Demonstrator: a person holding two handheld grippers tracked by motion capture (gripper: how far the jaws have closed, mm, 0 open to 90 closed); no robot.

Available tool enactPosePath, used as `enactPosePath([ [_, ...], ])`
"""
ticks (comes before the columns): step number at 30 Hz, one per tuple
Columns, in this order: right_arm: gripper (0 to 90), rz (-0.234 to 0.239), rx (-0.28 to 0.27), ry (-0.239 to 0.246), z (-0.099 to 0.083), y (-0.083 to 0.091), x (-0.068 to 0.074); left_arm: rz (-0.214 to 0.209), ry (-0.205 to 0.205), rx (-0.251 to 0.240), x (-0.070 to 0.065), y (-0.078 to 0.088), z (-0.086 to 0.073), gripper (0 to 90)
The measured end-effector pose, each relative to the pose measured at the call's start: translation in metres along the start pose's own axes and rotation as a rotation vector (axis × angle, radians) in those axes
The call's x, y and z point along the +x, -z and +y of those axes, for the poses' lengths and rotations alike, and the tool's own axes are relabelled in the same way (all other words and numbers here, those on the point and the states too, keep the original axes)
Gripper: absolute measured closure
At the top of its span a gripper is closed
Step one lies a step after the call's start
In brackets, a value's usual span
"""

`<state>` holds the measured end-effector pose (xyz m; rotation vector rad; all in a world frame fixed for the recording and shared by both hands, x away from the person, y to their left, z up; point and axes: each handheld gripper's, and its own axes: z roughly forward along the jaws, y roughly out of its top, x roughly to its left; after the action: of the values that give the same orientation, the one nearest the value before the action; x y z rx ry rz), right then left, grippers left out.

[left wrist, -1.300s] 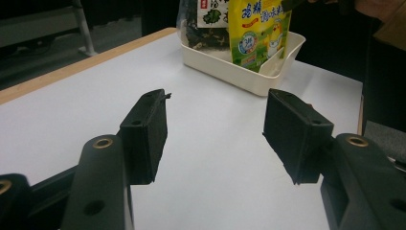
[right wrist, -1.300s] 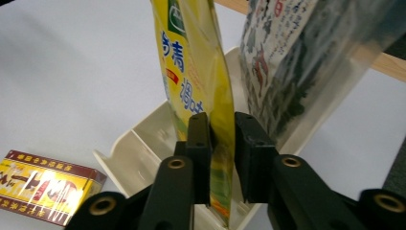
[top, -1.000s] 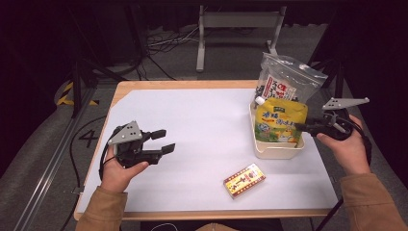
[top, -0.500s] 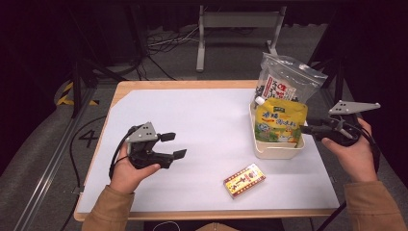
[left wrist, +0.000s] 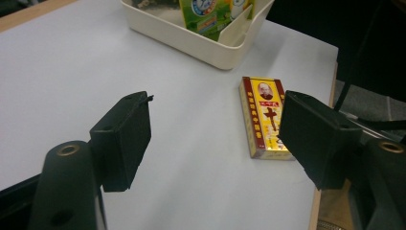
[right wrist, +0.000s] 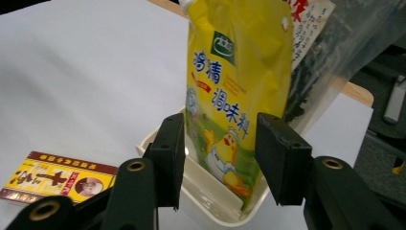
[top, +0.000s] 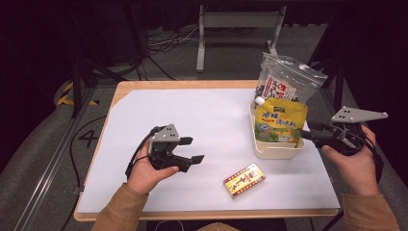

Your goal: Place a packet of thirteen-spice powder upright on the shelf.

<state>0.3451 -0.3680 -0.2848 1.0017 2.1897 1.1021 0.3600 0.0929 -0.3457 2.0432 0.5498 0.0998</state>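
We line up on the small red-and-yellow box, tongs empty on both sides.

Nearest us, the left tongs [top: 191, 149] have just been opening and now stand spread, nothing between them, aimed at the box [top: 244, 180] lying flat on the desk [top: 202, 110]. Next we must probably bring them down astride it. Farther off, the right tongs [top: 308, 134] hover parted beside the cream tub [top: 279, 149] holding the yellow pouch [top: 280, 122].

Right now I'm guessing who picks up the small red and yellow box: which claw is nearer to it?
Left. The left claw hovers just beside the box; the right claw is farther, past the tub.
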Motion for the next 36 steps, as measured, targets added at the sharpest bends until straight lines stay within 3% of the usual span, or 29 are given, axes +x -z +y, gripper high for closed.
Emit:
enactPosePath([
  [4,54.4,0.024,-0.044,-0.008,-0.003,0.004,0.008,-0.017,0.007,0.005,-0.003,-0.007,0.002,26.9],
  [7,54.4,0.034,-0.072,-0.014,-0.005,0.006,0.012,-0.023,-0.013,0.024,-0.007,-0.016,0.003,26.7],
  [14,53.1,0.045,-0.076,-0.001,-0.004,0.010,0.020,-0.036,-0.040,0.065,-0.015,-0.034,0.001,26.9],
  [18,49.4,0.055,-0.075,-0.023,-0.006,0.011,0.023,-0.042,-0.048,0.085,-0.018,-0.042,-0.001,26.2],
  [36,38.9,0.064,-0.063,-0.009,-0.009,0.007,0.034,-0.078,-0.041,0.170,-0.032,-0.080,-0.005,23.6],
])
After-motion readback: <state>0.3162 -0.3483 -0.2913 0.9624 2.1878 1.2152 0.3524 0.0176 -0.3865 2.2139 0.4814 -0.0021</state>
